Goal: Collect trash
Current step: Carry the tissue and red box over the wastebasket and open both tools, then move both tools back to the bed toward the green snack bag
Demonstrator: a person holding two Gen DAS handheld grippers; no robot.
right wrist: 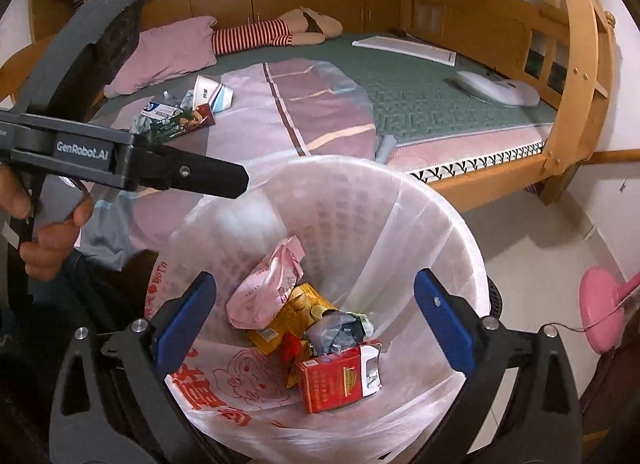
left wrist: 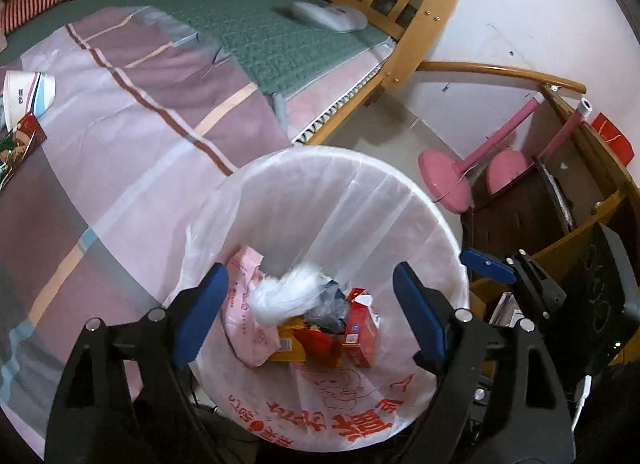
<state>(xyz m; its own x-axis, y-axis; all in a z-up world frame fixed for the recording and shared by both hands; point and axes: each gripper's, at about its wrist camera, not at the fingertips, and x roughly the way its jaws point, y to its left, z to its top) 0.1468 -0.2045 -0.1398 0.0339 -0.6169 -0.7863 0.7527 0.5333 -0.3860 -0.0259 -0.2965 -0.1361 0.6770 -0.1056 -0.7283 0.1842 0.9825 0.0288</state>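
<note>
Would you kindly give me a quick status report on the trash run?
Left gripper and right gripper open over the bin. White scrap between left jaws, untouched. Cup and wrappers remain on bed. Nothing in the way.

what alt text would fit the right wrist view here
The open right gripper hangs over a bag-lined trash bin holding a red box and pink wrapper. More litter, including a paper cup, lies on the bed behind.
</note>
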